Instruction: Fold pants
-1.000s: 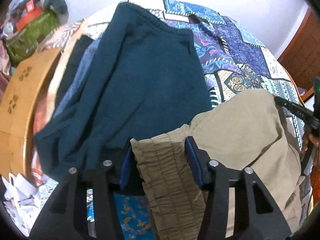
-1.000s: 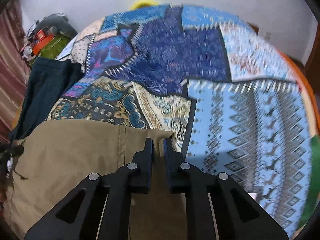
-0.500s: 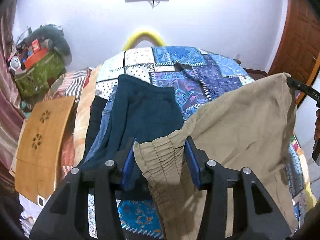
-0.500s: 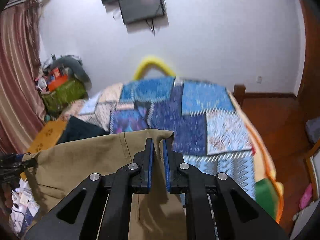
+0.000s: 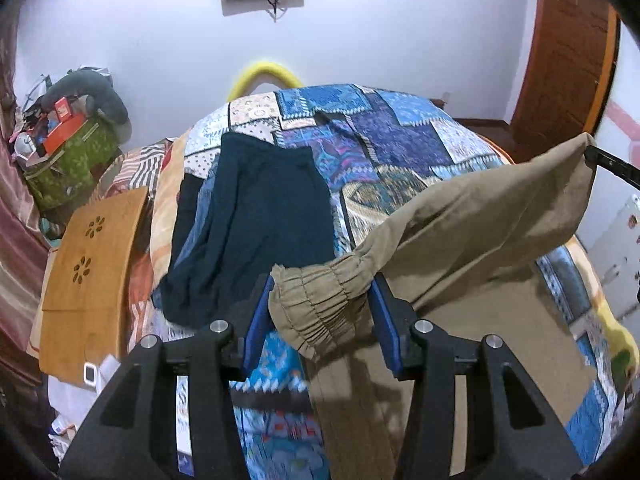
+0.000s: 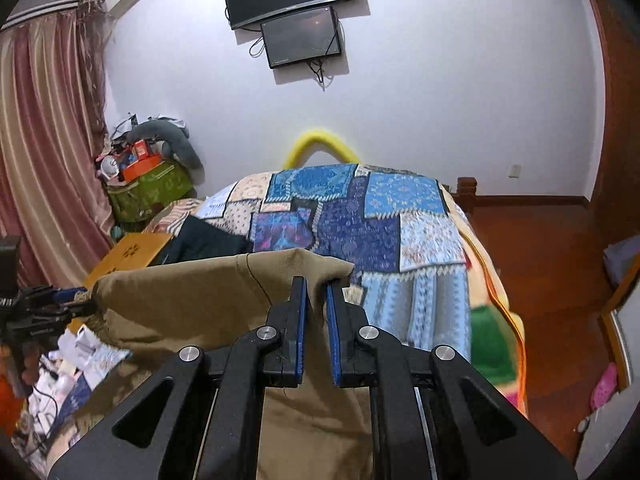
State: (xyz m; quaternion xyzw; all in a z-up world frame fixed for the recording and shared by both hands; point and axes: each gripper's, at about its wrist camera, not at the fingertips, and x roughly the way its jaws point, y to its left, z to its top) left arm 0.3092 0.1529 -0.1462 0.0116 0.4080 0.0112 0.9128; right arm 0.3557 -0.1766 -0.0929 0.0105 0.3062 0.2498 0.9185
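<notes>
Khaki pants (image 5: pixel 472 216) held stretched above the quilted bed (image 5: pixel 392 140) — left tool (image 5: pixel 320 312) grasping the gathered elastic cuff, right tool (image 6: pixel 316 300) clenched on the opposite edge. Dark blue garment (image 5: pixel 256 216) lies on the bed beyond.

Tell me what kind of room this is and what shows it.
Most likely a bedroom in a home: a bed under a patchwork quilt, curtains at one side, two screens on the wall, and a wooden door.
</notes>
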